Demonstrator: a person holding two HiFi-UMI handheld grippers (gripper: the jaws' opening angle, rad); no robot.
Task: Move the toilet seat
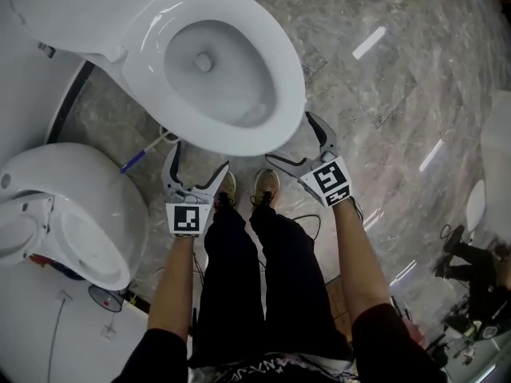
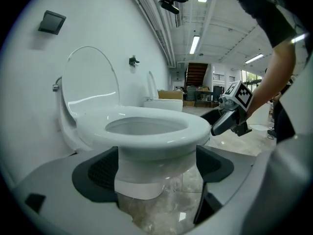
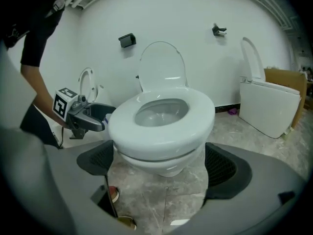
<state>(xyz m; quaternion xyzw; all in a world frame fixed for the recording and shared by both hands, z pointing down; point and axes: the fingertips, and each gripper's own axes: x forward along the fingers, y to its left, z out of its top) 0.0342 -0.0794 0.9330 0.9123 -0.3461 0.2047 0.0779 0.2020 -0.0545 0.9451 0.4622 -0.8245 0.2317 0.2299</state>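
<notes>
Reaches both arms down low; holds left gripper [image 1: 198,159] and right gripper [image 1: 294,140] wide open, empty, near toilet seat [image 1: 287,78] front; lid [image 2: 90,82] up.

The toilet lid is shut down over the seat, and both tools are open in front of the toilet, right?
Not quite. The lid stands raised behind the seat, not shut over it; the right gripper view shows this. The rest holds: the left tool and the right tool are both open in front of the toilet.
</notes>
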